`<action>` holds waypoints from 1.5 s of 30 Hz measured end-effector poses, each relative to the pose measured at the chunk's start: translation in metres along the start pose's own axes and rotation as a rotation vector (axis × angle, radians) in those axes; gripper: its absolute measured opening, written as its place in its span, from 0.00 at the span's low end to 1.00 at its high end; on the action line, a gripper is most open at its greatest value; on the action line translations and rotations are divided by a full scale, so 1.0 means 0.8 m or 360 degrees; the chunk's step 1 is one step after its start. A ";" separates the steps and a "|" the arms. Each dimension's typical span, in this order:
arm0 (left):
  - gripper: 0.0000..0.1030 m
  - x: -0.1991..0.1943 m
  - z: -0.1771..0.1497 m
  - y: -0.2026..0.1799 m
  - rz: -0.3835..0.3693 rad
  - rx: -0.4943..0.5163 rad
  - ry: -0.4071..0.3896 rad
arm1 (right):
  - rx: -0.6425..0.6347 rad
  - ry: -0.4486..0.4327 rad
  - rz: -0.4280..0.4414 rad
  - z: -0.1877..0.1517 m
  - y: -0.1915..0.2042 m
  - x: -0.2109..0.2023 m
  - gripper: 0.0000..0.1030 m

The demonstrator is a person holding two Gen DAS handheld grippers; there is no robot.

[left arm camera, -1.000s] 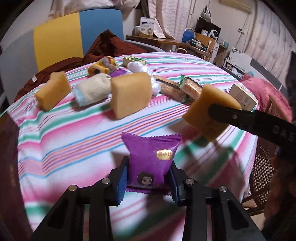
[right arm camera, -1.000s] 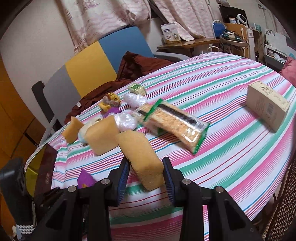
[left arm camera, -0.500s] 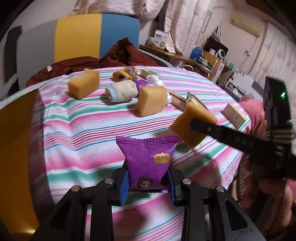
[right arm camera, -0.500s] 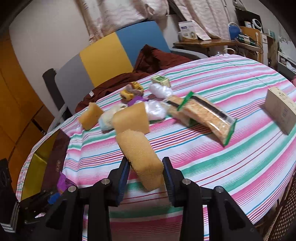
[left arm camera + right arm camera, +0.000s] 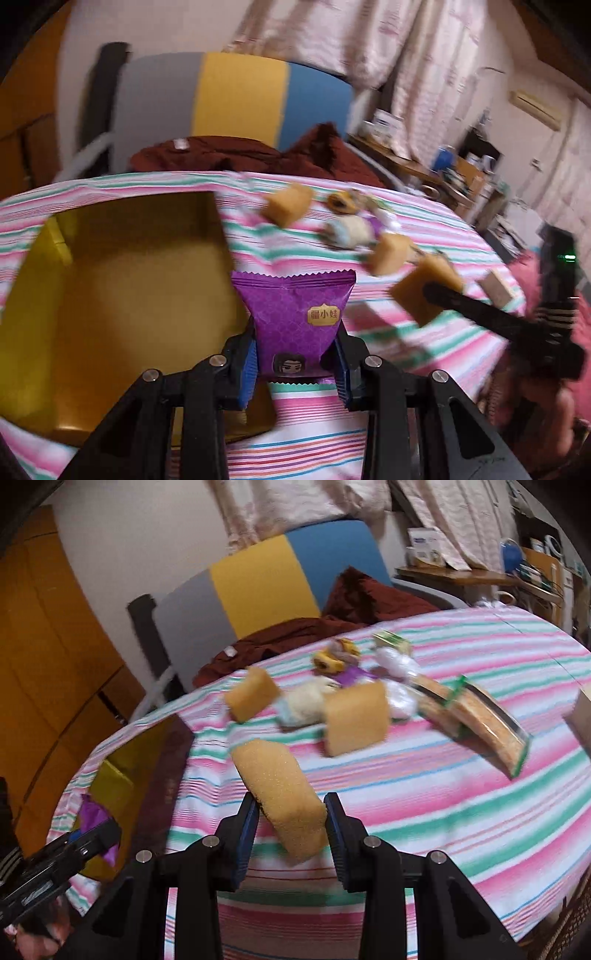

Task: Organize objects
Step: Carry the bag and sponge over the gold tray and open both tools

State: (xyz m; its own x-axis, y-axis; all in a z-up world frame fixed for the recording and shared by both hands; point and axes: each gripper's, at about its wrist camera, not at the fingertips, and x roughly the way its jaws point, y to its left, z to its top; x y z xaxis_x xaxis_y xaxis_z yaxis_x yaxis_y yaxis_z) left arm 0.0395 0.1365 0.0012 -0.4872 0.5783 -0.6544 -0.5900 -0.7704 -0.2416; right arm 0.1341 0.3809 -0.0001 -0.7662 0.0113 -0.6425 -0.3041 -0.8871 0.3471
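Observation:
My left gripper (image 5: 294, 363) is shut on a purple snack packet (image 5: 295, 317), held upright above the right edge of an open yellow box (image 5: 122, 295). My right gripper (image 5: 289, 829) is shut on a yellow sponge block (image 5: 281, 794) over the striped tablecloth (image 5: 443, 794). In the left wrist view the right gripper (image 5: 428, 291) with its sponge (image 5: 424, 291) hangs at the right. In the right wrist view the left gripper (image 5: 98, 832) and the purple packet (image 5: 96, 819) show at the lower left, by the yellow box (image 5: 118, 782).
Two more sponge blocks (image 5: 356, 718) (image 5: 251, 694), a pale rolled cloth (image 5: 306, 701), cracker packs (image 5: 480, 720), white wrapped pieces (image 5: 397, 661), a small green box (image 5: 393, 642) and a cardboard box (image 5: 583, 712) lie on the table. A grey, yellow and blue chair (image 5: 258, 590) with a maroon cloth (image 5: 314, 635) stands behind.
Both grippers moved left with their loads. The yellow box has come into the left wrist view, with the purple packet now above its right edge. The cluster of objects lies farther right.

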 end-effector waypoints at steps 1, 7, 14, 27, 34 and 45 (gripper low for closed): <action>0.33 -0.006 -0.001 0.017 0.0057 -0.0026 -0.0010 | -0.0027 -0.0007 0.0023 0.002 0.009 -0.001 0.35; 0.34 -0.024 -0.009 0.098 0.0339 -0.0146 -0.0018 | -0.0239 -0.0023 0.0172 0.013 0.080 0.004 0.35; 0.34 -0.024 -0.011 0.172 0.0501 -0.0284 0.0113 | -0.0417 0.0090 0.0392 0.008 0.169 0.030 0.35; 0.49 -0.025 -0.030 0.211 0.0506 -0.0425 0.0283 | -0.0644 0.0380 0.0525 -0.046 0.276 0.098 0.35; 0.72 -0.076 -0.006 0.229 0.0491 -0.0612 0.0067 | -0.0645 0.0452 0.0500 -0.062 0.283 0.118 0.35; 0.95 -0.121 0.006 0.240 0.0652 -0.0750 -0.0133 | -0.0599 0.0650 0.0658 -0.084 0.310 0.144 0.37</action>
State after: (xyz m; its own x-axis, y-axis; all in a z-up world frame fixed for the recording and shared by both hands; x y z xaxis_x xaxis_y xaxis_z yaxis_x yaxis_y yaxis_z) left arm -0.0301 -0.0660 0.0216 -0.6735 0.2152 -0.7072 -0.0070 -0.9585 -0.2850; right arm 0.0085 0.1310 -0.0337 -0.4800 -0.4712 -0.7400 0.2404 -0.8819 0.4056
